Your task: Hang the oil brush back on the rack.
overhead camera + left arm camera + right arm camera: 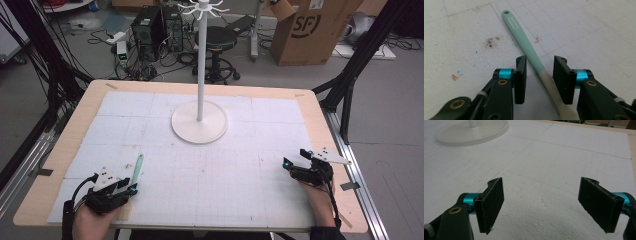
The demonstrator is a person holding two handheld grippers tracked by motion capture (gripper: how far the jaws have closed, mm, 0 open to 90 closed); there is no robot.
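A utensil with a mint-green handle [524, 37] and a cream lower part lies on the white gridded mat; a small hole pierces its far tip. In the high view the utensil [138, 167] sits at the front left. My left gripper [539, 75] straddles the handle where green meets cream. A narrow gap shows on each side, so the pads do not press on it. From above, the left gripper [131, 187] sits at the utensil's near end. My right gripper [296, 159] rests at the front right, and in its own view the right gripper [541, 205] is wide open over bare mat.
A white stand with a round base [200, 122], a thin pole and hooks at the top stands at the mat's middle back. The wooden table edge [330, 130] frames the mat. Beyond the table are a stool, computer cases, cables and a cardboard box [310, 30].
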